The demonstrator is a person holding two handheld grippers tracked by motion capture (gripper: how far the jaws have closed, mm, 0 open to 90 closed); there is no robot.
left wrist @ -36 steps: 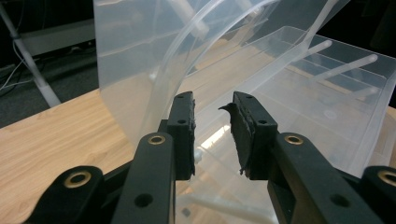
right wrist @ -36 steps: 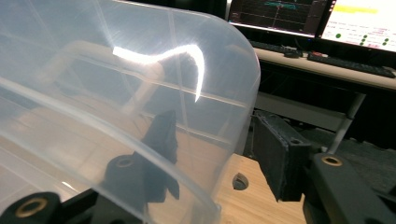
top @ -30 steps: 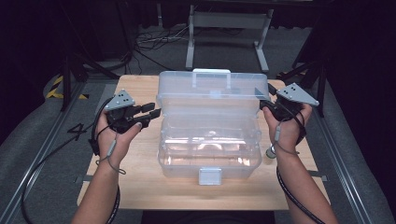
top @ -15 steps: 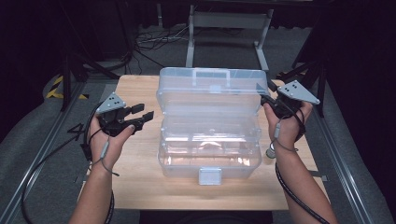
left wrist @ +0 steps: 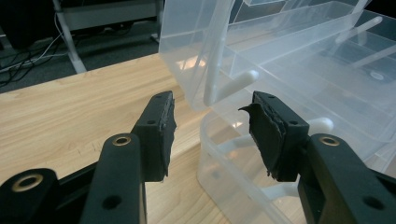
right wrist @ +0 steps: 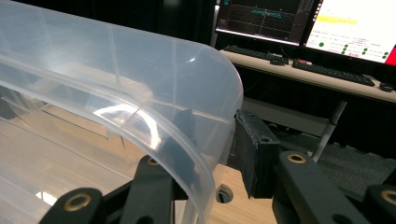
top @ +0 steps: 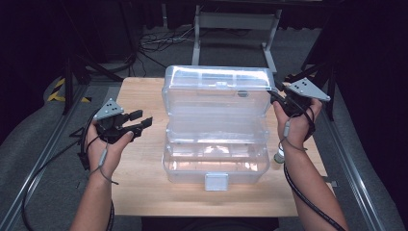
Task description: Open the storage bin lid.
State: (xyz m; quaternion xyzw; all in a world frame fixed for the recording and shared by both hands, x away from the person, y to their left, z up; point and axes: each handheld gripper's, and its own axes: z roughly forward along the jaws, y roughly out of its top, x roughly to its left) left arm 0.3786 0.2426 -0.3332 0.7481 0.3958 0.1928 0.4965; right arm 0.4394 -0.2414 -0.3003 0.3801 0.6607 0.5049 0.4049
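A clear plastic toolbox [top: 216, 163] stands in the middle of the wooden table [top: 144, 192] with its lid [top: 216, 91] up and a white latch [top: 215, 181] at the front. My left gripper [top: 143, 118] hovers open to the left of the box, clear of it. In the left gripper view its jaws [left wrist: 212, 130] point at the box's left end [left wrist: 289, 60] with nothing between them. My right gripper [top: 274, 97] is at the lid's right top corner. Its jaws [right wrist: 212, 135] have just been closing and now pinch the lid's wall [right wrist: 93, 70].
A small pale bottle-like thing [top: 278, 156] lies on the table by the box's right side. A metal stand [top: 235, 24] and cables [top: 154, 41] are on the floor beyond the table. Monitors [right wrist: 299, 18] and a keyboard [right wrist: 331, 72] sit on a desk behind.
My left gripper has drawn back to the left from the box's side and its jaws have spread. The right gripper has stayed at the lid's corner.
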